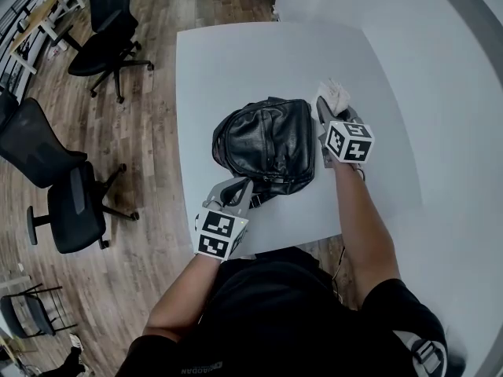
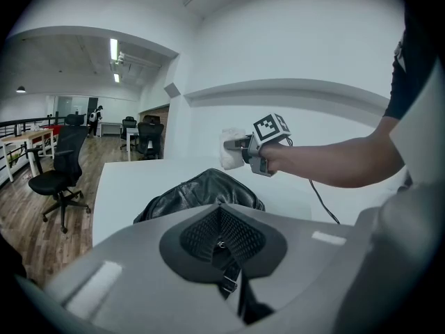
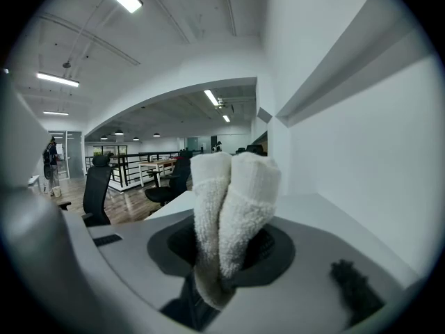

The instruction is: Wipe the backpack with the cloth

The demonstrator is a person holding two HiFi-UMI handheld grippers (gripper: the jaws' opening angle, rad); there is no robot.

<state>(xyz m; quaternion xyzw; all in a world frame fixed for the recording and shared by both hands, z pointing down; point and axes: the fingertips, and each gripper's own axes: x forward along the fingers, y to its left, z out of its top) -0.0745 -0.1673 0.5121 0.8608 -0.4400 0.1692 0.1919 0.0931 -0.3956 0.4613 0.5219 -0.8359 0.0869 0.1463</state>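
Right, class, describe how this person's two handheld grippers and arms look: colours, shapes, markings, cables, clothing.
Both the left gripper and right gripper are matte grey, with broad tongs lined in dark mesh. Each carries a white cube printed with black square markers. A thin dark cable trails from the right one. The person wears a black short-sleeved top.

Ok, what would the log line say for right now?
left claw: shut on backpack strap | right claw: shut on cloth, beside backpack | backpack: on table
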